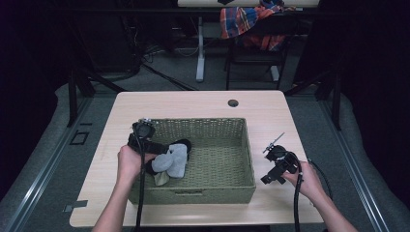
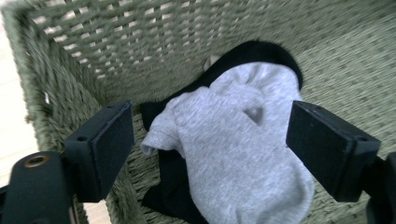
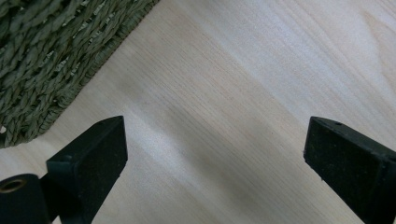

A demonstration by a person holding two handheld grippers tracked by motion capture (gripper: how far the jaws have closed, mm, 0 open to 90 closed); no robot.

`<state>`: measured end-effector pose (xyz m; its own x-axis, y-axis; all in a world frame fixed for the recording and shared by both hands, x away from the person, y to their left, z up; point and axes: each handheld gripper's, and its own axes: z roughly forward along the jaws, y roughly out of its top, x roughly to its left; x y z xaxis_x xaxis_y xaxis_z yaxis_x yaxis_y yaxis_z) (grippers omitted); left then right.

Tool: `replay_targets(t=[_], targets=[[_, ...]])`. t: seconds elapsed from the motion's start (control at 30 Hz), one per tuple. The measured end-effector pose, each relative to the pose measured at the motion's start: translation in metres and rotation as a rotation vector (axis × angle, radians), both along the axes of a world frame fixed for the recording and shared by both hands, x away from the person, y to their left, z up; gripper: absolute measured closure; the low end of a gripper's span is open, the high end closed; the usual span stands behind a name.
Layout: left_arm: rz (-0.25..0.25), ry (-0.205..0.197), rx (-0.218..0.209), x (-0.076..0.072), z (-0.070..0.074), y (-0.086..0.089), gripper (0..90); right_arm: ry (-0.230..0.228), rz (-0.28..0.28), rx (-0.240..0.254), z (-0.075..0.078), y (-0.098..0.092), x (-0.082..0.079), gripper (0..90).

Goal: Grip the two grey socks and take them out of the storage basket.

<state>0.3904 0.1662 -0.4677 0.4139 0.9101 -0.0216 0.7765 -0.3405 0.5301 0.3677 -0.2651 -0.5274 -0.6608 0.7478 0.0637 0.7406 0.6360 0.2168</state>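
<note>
Grey sock (image 2: 233,154) over black sock (image 2: 261,53), between left gripper (image 2: 210,149) jaws.

Both forearms come in from the bottom of the high view, bare to the wrist. The left hand (image 1: 128,162) reaches forward and inward, its left gripper (image 1: 167,155) pointing down and to the right, cable trailing back along the arm. In the left gripper view the jaws stand apart (pads facing each other, apparently pressing on nothing). The right hand (image 1: 305,180) sits out to the side, lower and farther back, holding the right gripper (image 3: 212,158) with jaws spread wide.
</note>
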Motion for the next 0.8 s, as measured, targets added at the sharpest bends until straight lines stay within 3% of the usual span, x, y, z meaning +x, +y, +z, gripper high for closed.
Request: replay_targets(t=[0.3,0.47,0.53,0.67,0.8], targets=[[0.007,0.051,0.018,0.008,-0.014,-0.004,34.9,-0.002,0.002,0.001,0.000,0.000,0.000,5.8],[0.025,0.103,0.039,0.013,-0.025,-0.004,41.5,-0.002,0.002,0.000,0.000,0.000,0.000,5.8],[0.005,0.148,0.020,0.014,-0.030,-0.002,52.8,0.000,0.003,0.002,0.000,0.000,0.000,5.8],[-0.006,0.162,0.029,0.014,-0.033,-0.002,65.4,0.001,0.006,0.002,0.000,0.000,0.000,5.8],[-0.028,0.166,0.032,0.013,-0.033,-0.002,83.8,0.001,0.011,-0.004,0.001,0.000,0.000,5.9]])
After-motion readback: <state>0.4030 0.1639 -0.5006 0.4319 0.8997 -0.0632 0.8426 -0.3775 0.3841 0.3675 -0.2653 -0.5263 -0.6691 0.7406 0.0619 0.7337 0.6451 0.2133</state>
